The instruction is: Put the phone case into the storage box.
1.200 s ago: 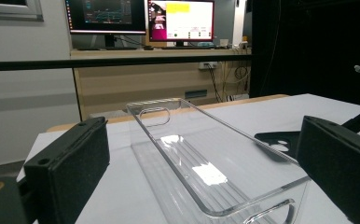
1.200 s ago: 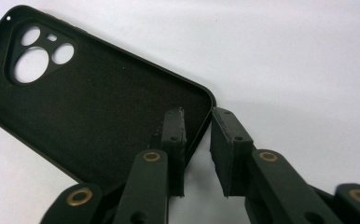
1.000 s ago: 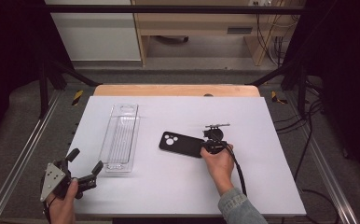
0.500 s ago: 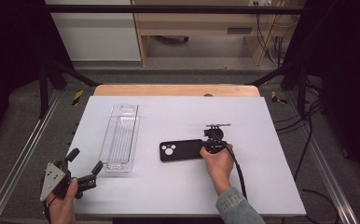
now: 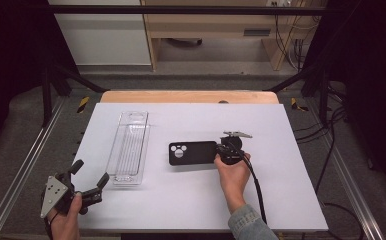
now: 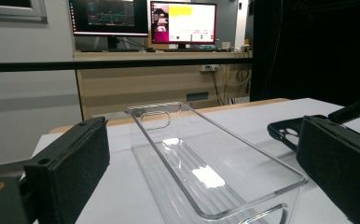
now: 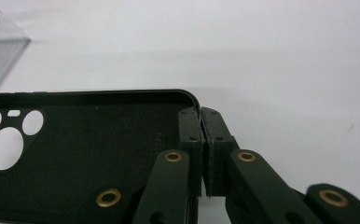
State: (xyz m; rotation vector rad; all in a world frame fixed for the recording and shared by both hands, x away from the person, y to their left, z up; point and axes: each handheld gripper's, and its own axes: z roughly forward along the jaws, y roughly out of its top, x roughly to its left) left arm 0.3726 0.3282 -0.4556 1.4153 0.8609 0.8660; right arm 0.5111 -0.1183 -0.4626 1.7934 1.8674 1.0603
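I find the black phone case (image 5: 192, 153) lying flat on the white table (image 5: 291, 200), inside face up, with its camera cut-outs at the end toward the clear plastic tray (image 5: 129, 148). The case sits just to the right of that tray, apart from it. My right gripper (image 5: 219, 153) has the case's short edge, the one away from the tray: in the right gripper view its jaws have just been closing and now pinch the case wall (image 7: 194, 112) between the pads, nearly together. My right hand (image 5: 232, 172) rests on the table behind it. My left gripper (image 5: 88, 175) stands at the tray's near short end, jaws spread wide with nothing between the pads; in the left gripper view the tray (image 6: 206, 163) lies ahead, between and beyond the two jaws.
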